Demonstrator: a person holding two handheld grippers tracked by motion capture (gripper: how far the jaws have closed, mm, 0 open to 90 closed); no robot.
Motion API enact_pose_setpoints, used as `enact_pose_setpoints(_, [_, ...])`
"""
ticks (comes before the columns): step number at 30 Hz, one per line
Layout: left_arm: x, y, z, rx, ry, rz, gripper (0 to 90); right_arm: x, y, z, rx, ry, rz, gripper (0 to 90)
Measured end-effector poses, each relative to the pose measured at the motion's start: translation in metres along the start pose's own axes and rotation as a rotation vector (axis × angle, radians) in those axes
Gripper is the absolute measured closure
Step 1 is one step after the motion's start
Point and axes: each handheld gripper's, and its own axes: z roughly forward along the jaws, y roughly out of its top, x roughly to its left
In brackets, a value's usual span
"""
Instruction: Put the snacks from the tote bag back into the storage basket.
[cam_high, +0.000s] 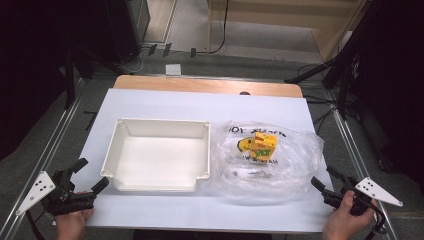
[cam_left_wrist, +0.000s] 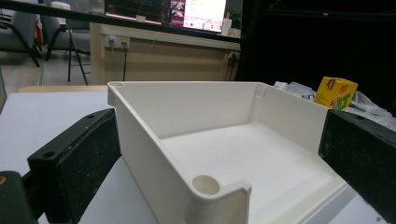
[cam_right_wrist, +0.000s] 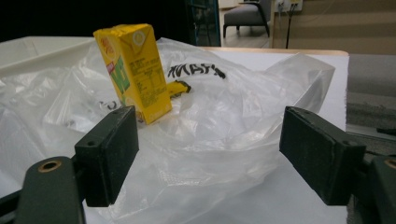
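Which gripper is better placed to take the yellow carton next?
Probably the right gripper: its open jaws already face the yellow carton on the plastic bag. The left gripper sits beyond the white tray.

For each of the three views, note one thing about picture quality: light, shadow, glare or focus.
High view: the white table sheet is brightly and evenly lit, the surroundings fall into darkness, and the clear plastic bag carries soft glare. Left gripper view: the white tray is sharp; the bright screen behind is washed out. Right gripper view: the yellow carton is crisp, the room behind is soft.
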Motion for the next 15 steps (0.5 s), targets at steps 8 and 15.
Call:
enact_pose_setpoints(8, [-0.001, 0.000, 0.001, 0.006, 0.008, 0.003, 0.0, -0.001, 0.001, -0.001, -0.002, 0.075, -0.002, 21.9])
enact_pose_setpoints(15, [-0.005, 0.000, 0.004, 0.027, 0.017, 0.030, 0.0, 0.004, 0.012, 0.002, 0.097, 0.167, -0.084, 23.3])
